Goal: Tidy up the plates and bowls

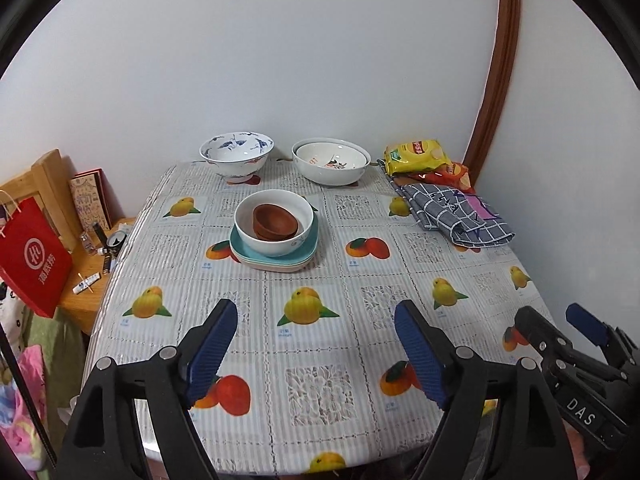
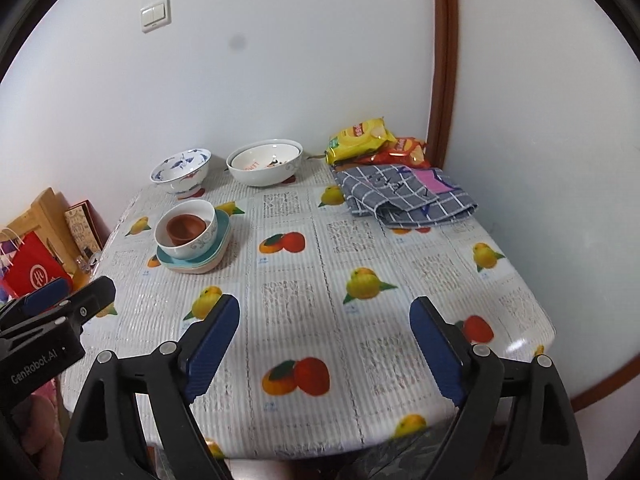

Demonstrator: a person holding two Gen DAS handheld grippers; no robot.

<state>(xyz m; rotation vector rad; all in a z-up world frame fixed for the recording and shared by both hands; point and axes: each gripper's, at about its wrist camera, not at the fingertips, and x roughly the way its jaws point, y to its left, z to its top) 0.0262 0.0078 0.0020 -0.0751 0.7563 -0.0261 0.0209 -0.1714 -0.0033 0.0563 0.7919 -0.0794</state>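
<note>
A stack stands mid-table: brown wooden bowls [image 1: 276, 222] [image 2: 186, 230] inside a white bowl [image 1: 276, 240] [image 2: 200, 240], on stacked teal and pink plates [image 1: 276, 261] [image 2: 196, 266]. At the back are a blue-and-white bowl [image 1: 237, 154] [image 2: 181, 170] and a large white bowl [image 1: 330, 162] [image 2: 264, 164] with a smaller one nested in it. My left gripper [image 1: 316, 348] is open and empty above the near table edge. My right gripper [image 2: 326, 344] is open and empty beside it; it also shows in the left wrist view [image 1: 560, 326].
Snack bags [image 1: 420, 156] [image 2: 360, 138] and a folded checked cloth [image 1: 456, 212] [image 2: 404, 194] lie at the back right. A red paper bag [image 1: 30, 256] and a wooden side table with small items [image 1: 96, 264] stand left of the fruit-print tablecloth [image 1: 320, 304]. Walls close the back and right.
</note>
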